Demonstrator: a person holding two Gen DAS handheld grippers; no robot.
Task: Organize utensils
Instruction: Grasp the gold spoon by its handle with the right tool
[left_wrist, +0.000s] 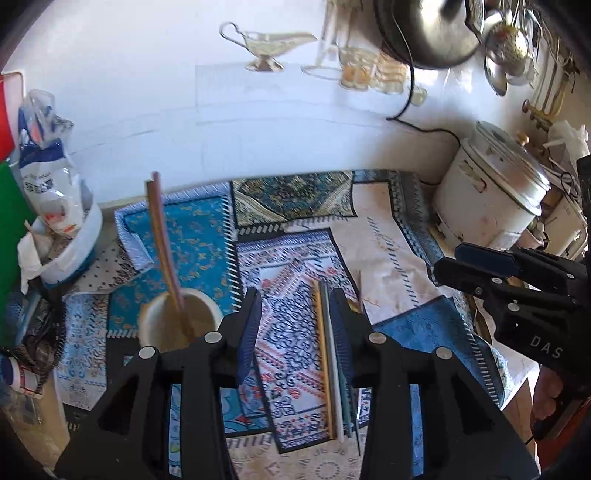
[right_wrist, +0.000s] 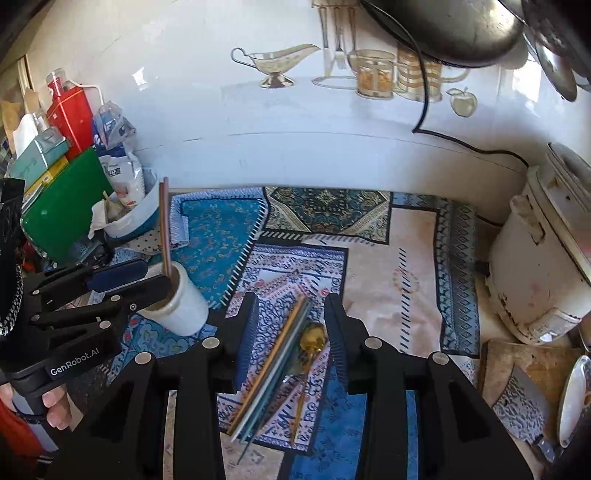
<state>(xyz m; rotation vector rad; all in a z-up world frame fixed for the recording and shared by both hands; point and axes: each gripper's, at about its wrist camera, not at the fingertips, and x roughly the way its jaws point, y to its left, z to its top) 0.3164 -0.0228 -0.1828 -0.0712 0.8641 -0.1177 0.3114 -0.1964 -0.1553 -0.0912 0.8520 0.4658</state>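
Both grippers hang with fingers spread, empty. Below the right gripper (right_wrist: 290, 321), loose chopsticks (right_wrist: 273, 365) and a gold spoon (right_wrist: 312, 338) lie on patterned mats (right_wrist: 399, 280). At ten o'clock, beside the left gripper (left_wrist: 295, 314), a white cup (right_wrist: 184, 306) holds two chopsticks (right_wrist: 164, 229). A rice cooker (right_wrist: 543, 266) stands at two o'clock.

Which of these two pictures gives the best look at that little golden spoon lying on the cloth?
The right wrist view. The golden spoon lies in plain sight there, between the right gripper fingers, beside the chopsticks. In the left wrist view the left gripper finger hides nearly all of it; only the chopsticks show clearly.
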